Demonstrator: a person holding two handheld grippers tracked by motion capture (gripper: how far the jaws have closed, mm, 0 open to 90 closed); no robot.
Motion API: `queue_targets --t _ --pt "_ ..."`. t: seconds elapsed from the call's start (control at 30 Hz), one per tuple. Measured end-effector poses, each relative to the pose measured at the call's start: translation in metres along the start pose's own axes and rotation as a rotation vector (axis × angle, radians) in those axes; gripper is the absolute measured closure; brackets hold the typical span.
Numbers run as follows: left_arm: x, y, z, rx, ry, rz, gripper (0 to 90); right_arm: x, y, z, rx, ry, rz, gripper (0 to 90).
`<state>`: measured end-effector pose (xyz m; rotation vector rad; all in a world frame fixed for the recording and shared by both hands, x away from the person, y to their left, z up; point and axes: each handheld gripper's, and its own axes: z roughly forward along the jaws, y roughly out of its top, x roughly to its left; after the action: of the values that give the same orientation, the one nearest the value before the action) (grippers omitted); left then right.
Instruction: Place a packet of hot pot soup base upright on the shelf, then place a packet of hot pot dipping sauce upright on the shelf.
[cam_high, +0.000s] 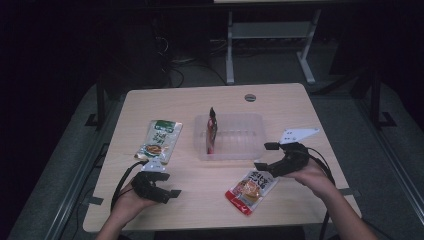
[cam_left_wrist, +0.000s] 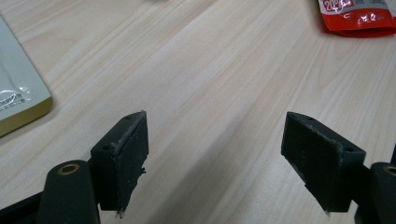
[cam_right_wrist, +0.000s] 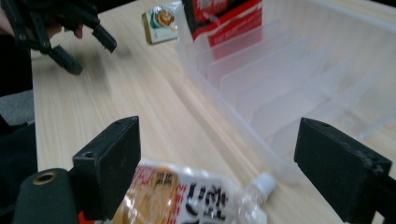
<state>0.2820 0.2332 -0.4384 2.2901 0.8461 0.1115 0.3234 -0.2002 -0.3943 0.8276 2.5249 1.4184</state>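
High view: right gripper (cam_high: 265, 156), held in a hand (cam_high: 310, 176) that enters from the lower right, forearm angled inward; fingers wide apart, hovering just above the upper end of the red-and-white pouch (cam_high: 251, 191), nothing clamped. Right gripper view: pouch (cam_right_wrist: 187, 198) flat on the bench (cam_right_wrist: 116, 116) below and between the fingers (cam_right_wrist: 109, 158), its white spout end just beside the near wall of the clear ribbed tray (cam_right_wrist: 280, 88). Left gripper (cam_high: 167, 186), high view: held low near the front left bench edge, fingers apart, over bare wood. Left gripper view: fingers (cam_left_wrist: 123, 156) open above bare bench (cam_left_wrist: 210, 93); pouch corner (cam_left_wrist: 357, 18) well off at upper right.

Other items: green pouch (cam_high: 159, 140) flat, left of the tray (cam_high: 235, 150); dark red packet (cam_high: 211, 131) standing upright in the tray's left end. Open bench between the two grippers and along the front edge; tray wall close behind the red-and-white pouch.
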Motion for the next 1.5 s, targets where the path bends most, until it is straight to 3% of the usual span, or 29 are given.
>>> queue_targets --t 0.13,0.27,0.3,0.33,0.37,0.4,0.53,0.6,0.67,0.97,1.5 --pt "-0.002 -0.001 0.001 0.004 -0.005 0.003 22.8 0.005 -0.018 -0.007 0.032 0.001 0.002 16.2" --pt "-0.003 -0.002 0.002 0.006 -0.01 0.01 22.8 0.011 -0.037 -0.012 0.055 0.0 0.006 34.3" --pt "-0.003 -0.002 0.002 0.006 -0.01 0.01 22.8 0.011 -0.037 -0.012 0.055 0.0 0.006 34.3" --pt "-0.003 -0.004 0.002 0.008 -0.012 0.008 22.8 0.014 -0.046 -0.014 0.059 0.004 0.0 46.8" --pt "-0.003 -0.004 0.003 0.012 -0.013 0.01 22.8 0.016 -0.05 -0.014 0.067 0.014 0.008 52.9" --pt "-0.003 -0.004 0.003 0.012 -0.013 0.01 22.8 0.016 -0.05 -0.014 0.067 0.014 0.008 52.9" --pt "-0.004 -0.007 0.005 0.016 -0.016 -0.001 22.8 0.022 -0.064 -0.009 0.133 0.07 -0.011 79.5" --pt "-0.004 -0.007 0.005 0.015 -0.017 0.0 22.8 0.022 -0.066 -0.004 0.144 0.092 -0.015 88.0" --pt "-0.003 -0.006 0.004 0.025 -0.014 0.018 22.8 0.024 -0.068 0.003 0.166 0.137 -0.019 89.5" --pt "-0.004 -0.006 0.007 0.029 -0.025 0.015 23.0 0.034 -0.067 0.032 0.29 0.184 -0.087 89.6" --pt "-0.004 -0.006 0.008 0.032 -0.03 0.015 23.1 0.041 -0.051 0.058 0.296 0.183 -0.131 89.6"
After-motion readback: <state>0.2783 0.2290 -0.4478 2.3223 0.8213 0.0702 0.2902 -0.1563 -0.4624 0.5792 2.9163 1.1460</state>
